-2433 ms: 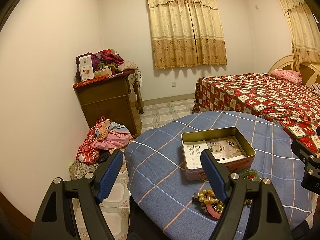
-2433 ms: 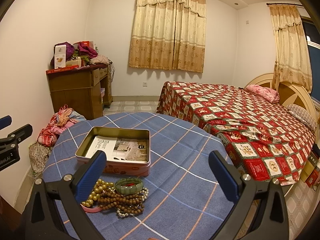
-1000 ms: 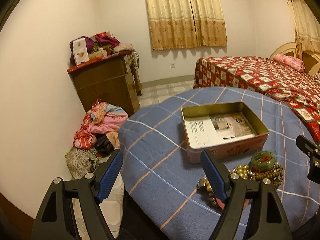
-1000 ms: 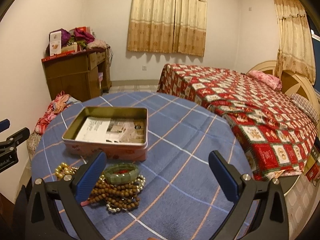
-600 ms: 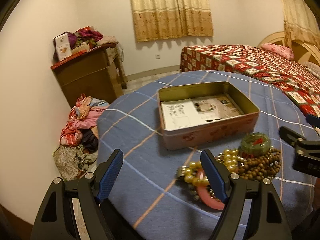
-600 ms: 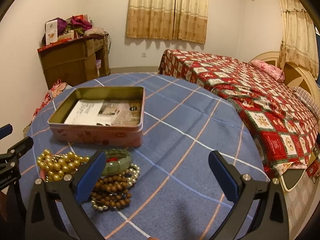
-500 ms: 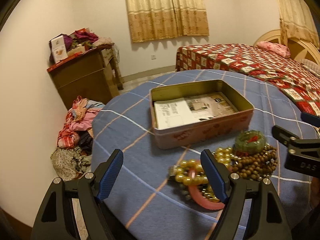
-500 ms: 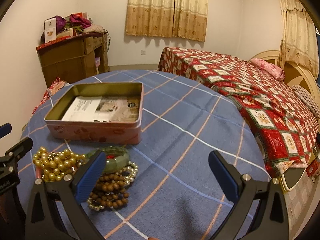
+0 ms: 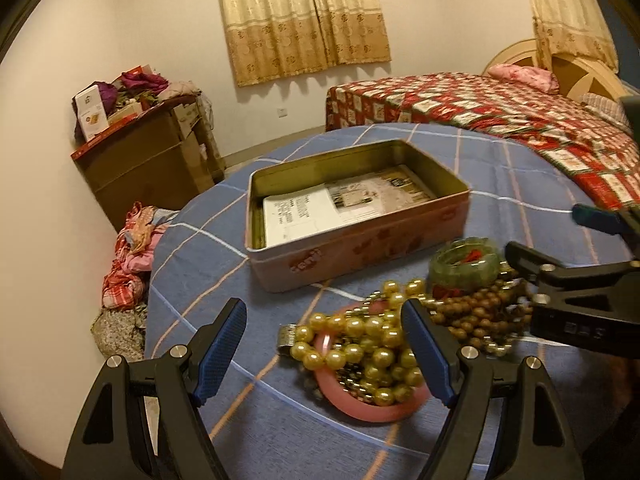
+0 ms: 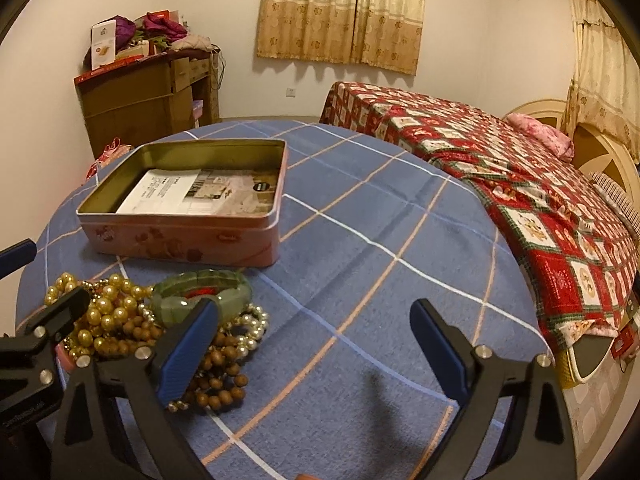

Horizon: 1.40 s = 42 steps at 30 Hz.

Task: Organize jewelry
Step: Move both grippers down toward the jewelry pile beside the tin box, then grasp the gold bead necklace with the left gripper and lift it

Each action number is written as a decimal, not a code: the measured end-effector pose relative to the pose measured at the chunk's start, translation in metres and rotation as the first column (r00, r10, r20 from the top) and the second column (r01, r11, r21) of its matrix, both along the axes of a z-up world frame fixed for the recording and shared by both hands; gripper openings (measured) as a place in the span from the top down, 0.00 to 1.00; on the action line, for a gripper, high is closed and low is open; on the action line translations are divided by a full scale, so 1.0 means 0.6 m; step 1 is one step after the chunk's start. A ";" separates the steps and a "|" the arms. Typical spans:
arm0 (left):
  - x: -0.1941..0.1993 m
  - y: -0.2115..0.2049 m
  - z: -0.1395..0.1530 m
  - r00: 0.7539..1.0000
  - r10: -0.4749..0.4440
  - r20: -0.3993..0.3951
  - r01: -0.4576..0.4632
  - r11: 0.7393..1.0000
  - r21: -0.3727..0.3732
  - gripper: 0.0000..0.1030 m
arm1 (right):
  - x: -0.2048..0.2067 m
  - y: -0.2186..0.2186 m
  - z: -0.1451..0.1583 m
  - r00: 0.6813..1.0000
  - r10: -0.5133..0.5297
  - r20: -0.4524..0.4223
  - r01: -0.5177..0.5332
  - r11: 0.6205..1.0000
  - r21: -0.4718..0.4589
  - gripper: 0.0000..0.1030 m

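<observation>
An open pink tin box [image 9: 360, 236] [image 10: 188, 236] with printed paper inside sits on the round table. In front of it lies a heap of jewelry: gold bead strands [image 9: 360, 348] [image 10: 100, 316] on a pink bangle [image 9: 360, 404], brown wooden beads [image 9: 476, 316] [image 10: 220, 376], a green jade bracelet [image 9: 464, 264] [image 10: 200, 292] and a pearl strand [image 10: 252, 328]. My left gripper [image 9: 324, 344] is open, low over the heap's left side. My right gripper [image 10: 314, 344] is open, its left finger over the heap's right edge.
The table wears a blue checked cloth [image 10: 380, 240]. A bed with a red patterned cover [image 10: 520, 184] stands right of it. A brown cabinet [image 9: 148, 160] with clutter on top stands at the wall, with a pile of clothes [image 9: 128, 256] on the floor beside it.
Both grippers have come down and forward toward the jewelry heap. The heap and tin box now look larger and closer. Both grippers stay open.
</observation>
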<state>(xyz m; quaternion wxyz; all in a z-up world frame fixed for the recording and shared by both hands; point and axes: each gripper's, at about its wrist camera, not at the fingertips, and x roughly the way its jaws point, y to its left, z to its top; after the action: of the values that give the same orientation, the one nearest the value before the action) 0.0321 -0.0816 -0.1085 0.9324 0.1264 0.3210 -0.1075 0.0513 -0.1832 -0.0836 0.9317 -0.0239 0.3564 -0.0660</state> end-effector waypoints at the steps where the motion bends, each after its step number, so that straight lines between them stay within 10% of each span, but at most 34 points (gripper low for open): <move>1: -0.005 -0.001 0.004 1.000 -0.009 0.009 0.009 1.000 -0.009 0.23 | 0.001 -0.001 0.000 1.000 -0.002 0.001 0.002 1.000 0.003 0.05; 8: 0.002 -0.009 -0.023 0.998 -0.038 -0.042 0.038 0.999 0.001 0.23 | 0.000 -0.002 0.002 1.000 -0.004 0.008 0.004 1.000 0.014 0.05; 10: 0.003 -0.005 -0.024 0.998 -0.048 -0.047 0.047 0.999 -0.021 0.39 | 0.000 0.000 0.002 1.000 -0.003 0.010 0.003 1.000 0.011 0.05; 12: 0.005 0.003 -0.017 0.996 -0.071 -0.051 0.067 0.995 -0.073 0.78 | -0.001 0.002 0.003 1.000 -0.001 0.013 0.001 1.000 0.012 0.05; 15: 0.002 0.011 -0.002 0.993 -0.109 -0.047 0.101 0.985 -0.138 0.99 | -0.002 0.004 0.004 1.000 0.003 0.019 -0.003 1.000 0.013 0.05; 23: 0.000 0.033 0.041 0.989 -0.149 0.007 0.147 0.964 -0.222 1.00 | -0.003 0.005 0.008 1.000 0.005 0.025 -0.006 1.000 0.018 0.05; 28: -0.003 0.011 0.029 0.991 -0.131 -0.007 0.129 0.984 -0.125 0.95 | -0.004 0.014 0.008 1.000 0.015 0.027 -0.016 1.000 0.013 0.05; 30: -0.006 -0.001 0.019 0.994 -0.113 -0.009 0.112 0.992 -0.062 0.49 | -0.003 0.015 0.006 1.000 0.017 0.022 -0.018 1.000 0.008 0.05; 32: -0.014 -0.002 0.012 0.995 -0.102 0.024 0.103 0.993 -0.055 0.25 | -0.003 0.014 0.004 1.000 0.018 0.020 -0.018 1.000 0.011 0.05; 37: -0.002 -0.008 -0.019 0.993 -0.118 -0.020 0.118 0.993 -0.028 0.27 | -0.003 0.013 0.003 1.000 0.020 0.021 -0.020 1.000 0.012 0.05; 42: 0.005 0.002 -0.028 0.988 -0.143 -0.061 0.138 0.988 -0.072 0.79 | -0.003 0.015 0.003 0.999 0.023 0.022 -0.023 1.000 0.010 0.05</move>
<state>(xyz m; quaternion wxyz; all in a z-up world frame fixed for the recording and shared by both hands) 0.0350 -0.0806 -0.1252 0.9152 0.1135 0.3380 -0.1879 0.0496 -0.1744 -0.0818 0.9364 -0.0226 0.3460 -0.0536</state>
